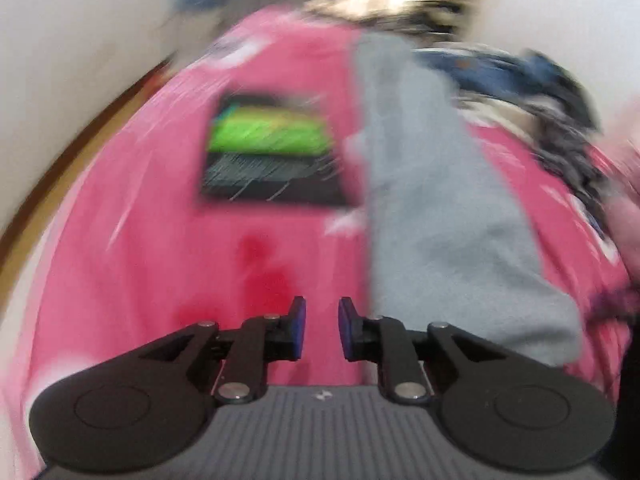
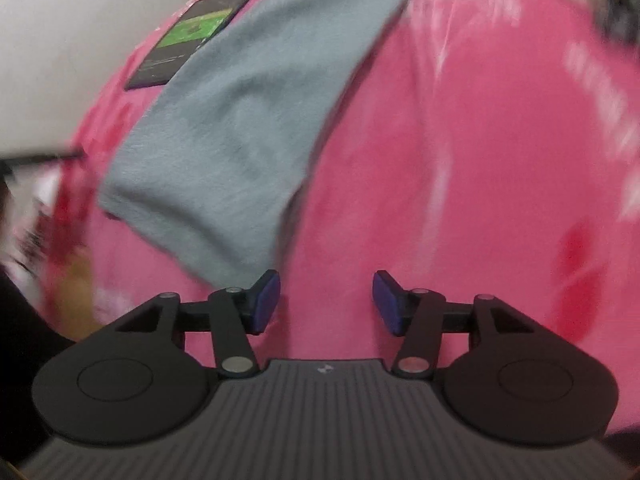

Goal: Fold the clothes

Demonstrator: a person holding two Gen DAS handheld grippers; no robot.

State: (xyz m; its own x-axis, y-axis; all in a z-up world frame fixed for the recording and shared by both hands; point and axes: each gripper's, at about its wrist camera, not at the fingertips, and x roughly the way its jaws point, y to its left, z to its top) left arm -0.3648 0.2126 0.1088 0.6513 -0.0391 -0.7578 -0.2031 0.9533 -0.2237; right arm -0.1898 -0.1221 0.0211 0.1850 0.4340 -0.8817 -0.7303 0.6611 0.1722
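- Looking along the left gripper (image 1: 322, 328) in the left wrist view: blue pads a narrow gap apart, pinching nothing, only pink bedspread (image 1: 140, 240) visible between them.
- Lying just right of that gap, grey garment (image 1: 432, 200), folded into a long strip running from the near edge of the bed toward the far end; placed flat, likely so a further fold can be made across its length.
- Resting left of the strip on the spread, dark tablet (image 1: 272, 156) with a green screen, its right edge touching or slightly under the cloth; which of the two, not clear through the blur.
- Piled at the far right corner, dark clothes heap (image 1: 540, 92), apparently still unfolded.
- Looking along the right gripper (image 2: 326, 304) in the right wrist view: jaws spread wide, empty, above bare pink spread.
- Ending just beside the left fingertip (image 2: 266, 300), rounded near end of the grey garment (image 2: 224, 132), not gripped; strip slanting away toward the tablet (image 2: 188, 36) at the wall-side edge.
- Judging from both claws free: fold released, cloth left to settle.
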